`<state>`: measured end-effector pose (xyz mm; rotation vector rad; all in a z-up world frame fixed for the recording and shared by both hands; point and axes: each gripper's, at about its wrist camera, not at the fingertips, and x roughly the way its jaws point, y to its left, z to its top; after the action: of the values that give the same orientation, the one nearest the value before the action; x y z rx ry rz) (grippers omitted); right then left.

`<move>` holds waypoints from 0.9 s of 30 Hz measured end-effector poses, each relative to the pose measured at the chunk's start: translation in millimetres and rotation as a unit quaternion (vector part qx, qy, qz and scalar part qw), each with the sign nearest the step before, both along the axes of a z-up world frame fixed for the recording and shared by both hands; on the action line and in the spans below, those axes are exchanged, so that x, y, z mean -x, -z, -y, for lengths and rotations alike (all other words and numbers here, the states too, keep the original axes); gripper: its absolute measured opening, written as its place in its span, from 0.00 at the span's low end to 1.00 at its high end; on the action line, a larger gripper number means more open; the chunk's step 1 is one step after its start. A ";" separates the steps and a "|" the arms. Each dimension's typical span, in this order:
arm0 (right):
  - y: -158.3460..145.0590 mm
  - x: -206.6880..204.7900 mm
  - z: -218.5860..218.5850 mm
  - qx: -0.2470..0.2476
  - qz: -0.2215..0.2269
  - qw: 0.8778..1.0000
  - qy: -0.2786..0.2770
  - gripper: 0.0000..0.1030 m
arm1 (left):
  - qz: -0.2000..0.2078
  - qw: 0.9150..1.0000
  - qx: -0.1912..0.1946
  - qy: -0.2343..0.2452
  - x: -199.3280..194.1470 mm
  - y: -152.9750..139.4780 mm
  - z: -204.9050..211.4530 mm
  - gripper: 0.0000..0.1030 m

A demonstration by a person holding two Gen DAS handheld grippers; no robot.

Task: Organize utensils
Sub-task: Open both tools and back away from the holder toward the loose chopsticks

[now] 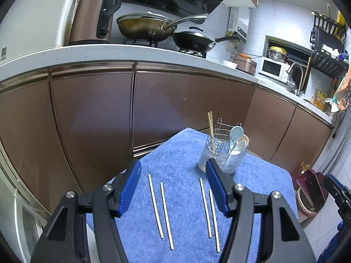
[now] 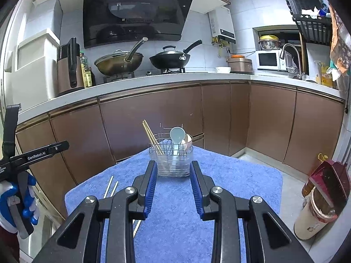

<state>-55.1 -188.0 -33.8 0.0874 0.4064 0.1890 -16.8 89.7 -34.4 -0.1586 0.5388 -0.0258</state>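
A wire utensil holder (image 1: 221, 153) (image 2: 171, 160) with a clear cup stands on a blue towel (image 1: 182, 153) (image 2: 230, 175). It holds a wooden chopstick pair (image 1: 211, 129) (image 2: 151, 137), a pale blue spoon (image 1: 235, 134) (image 2: 177, 135) and a beige spoon (image 2: 188, 141). Several white chopsticks lie on the towel: one pair (image 1: 161, 210) (image 2: 110, 188) to the left and one pair (image 1: 209, 212) to the right. My left gripper (image 1: 173, 171) is open above them, empty. My right gripper (image 2: 173, 171) is open, empty, just short of the holder.
Brown cabinets (image 1: 92, 118) under a white counter (image 1: 131, 52) stand behind the towel. Two woks (image 2: 119, 62) sit on the stove. A kettle (image 1: 92, 13) stands at the left. A bin with a dustpan (image 2: 318, 199) stands on the floor at the right.
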 end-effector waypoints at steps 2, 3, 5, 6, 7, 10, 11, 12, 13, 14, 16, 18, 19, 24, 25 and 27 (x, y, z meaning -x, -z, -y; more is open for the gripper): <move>0.0 1.1 1.0 0.000 -0.001 1.000 0.001 0.28 | -0.003 1.000 0.003 0.000 0.1 2.0 -0.4 0.58; -0.3 1.1 1.0 0.002 -0.001 1.000 0.002 0.28 | -0.004 1.000 0.004 0.001 -0.1 2.9 -0.8 0.58; -0.3 1.8 1.0 0.004 -0.001 1.000 0.002 0.28 | -0.006 1.000 0.005 0.001 -0.9 4.2 -1.1 0.58; -0.2 1.5 1.5 0.004 -0.001 1.000 0.003 0.28 | -0.008 1.000 0.005 0.002 -2.3 5.1 -1.4 0.58; 0.0 1.2 1.9 0.003 -0.002 1.000 0.004 0.28 | -0.010 1.000 0.006 0.002 -4.0 6.0 -1.7 0.58; 1.9 -0.5 4.5 0.002 -0.004 1.000 0.005 0.28 | -0.017 1.000 0.008 0.005 -10.4 9.3 -0.3 0.58; 2.7 -1.3 5.4 0.002 -0.005 1.000 0.006 0.28 | -0.018 1.000 0.007 0.006 -11.7 10.4 0.7 0.58; 2.8 -2.6 4.7 0.002 -0.006 1.000 0.006 0.28 | -0.020 1.000 0.006 0.007 -13.1 11.8 1.7 0.58; 4.0 -4.1 5.3 0.002 -0.009 1.000 0.006 0.28 | -0.023 1.000 0.005 0.009 -14.6 13.6 2.8 0.58; 4.9 -5.6 5.6 0.002 -0.011 1.000 0.006 0.28 | -0.027 1.000 0.004 0.012 -16.8 16.0 4.0 0.58; 6.9 -9.8 5.7 0.003 -0.016 1.000 0.006 0.28 | -0.032 0.999 0.004 0.013 -20.0 19.3 5.2 0.58; 9.4 -14.1 6.8 0.002 -0.020 1.000 0.006 0.28 | -0.039 0.999 0.004 0.014 -25.1 23.3 5.2 0.58; 10.9 -17.2 7.1 0.001 -0.023 1.000 0.005 0.28 | -0.043 0.999 0.004 0.014 -27.6 25.5 5.2 0.58; 19.6 -32.9 7.9 -0.001 -0.038 0.999 -0.004 0.28 | -0.063 0.998 -0.002 0.011 -40.1 36.3 5.7 0.58; 21.4 -35.5 8.4 -0.001 -0.040 0.999 -0.006 0.28 | -0.067 0.998 -0.002 0.011 -41.9 38.8 5.5 0.58; 24.5 -41.1 7.8 0.000 -0.046 0.999 -0.009 0.28 | -0.077 0.997 0.000 0.012 -48.0 42.8 4.3 0.58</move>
<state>-14.0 -195.8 -58.2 0.0936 0.4992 0.2037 31.2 85.5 -77.3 -0.1553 0.6947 -0.0372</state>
